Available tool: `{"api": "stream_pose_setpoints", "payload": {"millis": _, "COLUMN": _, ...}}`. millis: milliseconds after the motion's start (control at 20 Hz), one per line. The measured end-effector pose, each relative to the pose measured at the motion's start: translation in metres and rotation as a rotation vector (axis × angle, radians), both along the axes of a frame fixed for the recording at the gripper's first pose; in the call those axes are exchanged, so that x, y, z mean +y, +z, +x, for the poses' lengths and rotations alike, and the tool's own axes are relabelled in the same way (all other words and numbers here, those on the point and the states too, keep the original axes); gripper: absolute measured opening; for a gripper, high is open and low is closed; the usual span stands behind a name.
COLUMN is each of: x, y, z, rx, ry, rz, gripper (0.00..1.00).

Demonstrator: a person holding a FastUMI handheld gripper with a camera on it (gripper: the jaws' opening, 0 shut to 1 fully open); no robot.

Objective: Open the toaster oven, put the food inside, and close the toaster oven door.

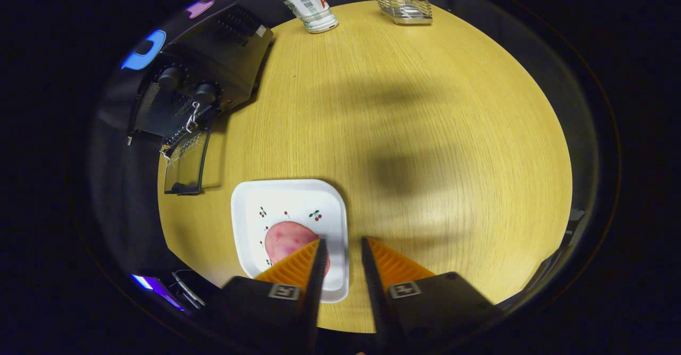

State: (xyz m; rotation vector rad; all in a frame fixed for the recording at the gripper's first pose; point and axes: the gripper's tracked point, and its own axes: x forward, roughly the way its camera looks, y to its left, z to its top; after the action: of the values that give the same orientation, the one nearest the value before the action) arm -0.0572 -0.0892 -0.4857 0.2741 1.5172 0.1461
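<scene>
Fingers of my gripper reach out over a round wooden table, orange on their outer faces, and I see a narrow gap between them with nothing held in it. Just under the left finger sits a white square plate with small cherry prints, and on it lies the food, a pinkish round piece partly hidden by that finger; the right finger hangs over bare wood just beside the plate's edge. Beyond the plate, off to the left, stands the black toaster oven with two knobs, and its glass door is swung down open toward the plate. At the far side of the table I see a white can and, well apart from it, a wire rack.
</scene>
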Motion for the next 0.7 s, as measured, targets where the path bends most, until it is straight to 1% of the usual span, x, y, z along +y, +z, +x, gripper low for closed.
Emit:
{"api": "stream_pose_setpoints", "payload": {"millis": 100, "x": 0.003, "y": 0.001, "z": 0.004, "rx": 0.011, "ry": -0.019, "rz": -0.007, "gripper": 0.16}}
{"api": "stream_pose_setpoints", "payload": {"millis": 150, "x": 0.001, "y": 0.003, "z": 0.001, "rx": 0.019, "ry": -0.032, "rz": -0.002, "gripper": 0.16}}
{"api": "stream_pose_setpoints", "payload": {"millis": 200, "x": 0.001, "y": 0.002, "z": -0.001, "rx": 0.024, "ry": -0.037, "rz": 0.005, "gripper": 0.09}}
{"api": "stream_pose_setpoints", "payload": {"millis": 300, "x": 0.0, "y": 0.001, "z": 0.001, "rx": 0.016, "ry": -0.031, "rz": 0.032, "gripper": 0.05}}
{"api": "stream_pose_setpoints", "payload": {"millis": 350, "x": 0.0, "y": 0.003, "z": 0.002, "rx": 0.01, "ry": -0.047, "rz": 0.046, "gripper": 0.05}}
{"api": "stream_pose_setpoints", "payload": {"millis": 400, "x": 0.003, "y": 0.005, "z": 0.002, "rx": 0.012, "ry": -0.077, "rz": 0.081, "gripper": 0.05}}
{"api": "stream_pose_setpoints", "payload": {"millis": 450, "x": 0.008, "y": 0.007, "z": -0.002, "rx": 0.024, "ry": -0.119, "rz": 0.142, "gripper": 0.05}}
{"api": "stream_pose_setpoints", "payload": {"millis": 550, "x": 0.018, "y": 0.016, "z": -0.004, "rx": 0.032, "ry": -0.221, "rz": 0.244, "gripper": 0.05}}
{"api": "stream_pose_setpoints", "payload": {"millis": 700, "x": 0.026, "y": 0.018, "z": -0.005, "rx": 0.018, "ry": -0.306, "rz": 0.3, "gripper": 0.05}}
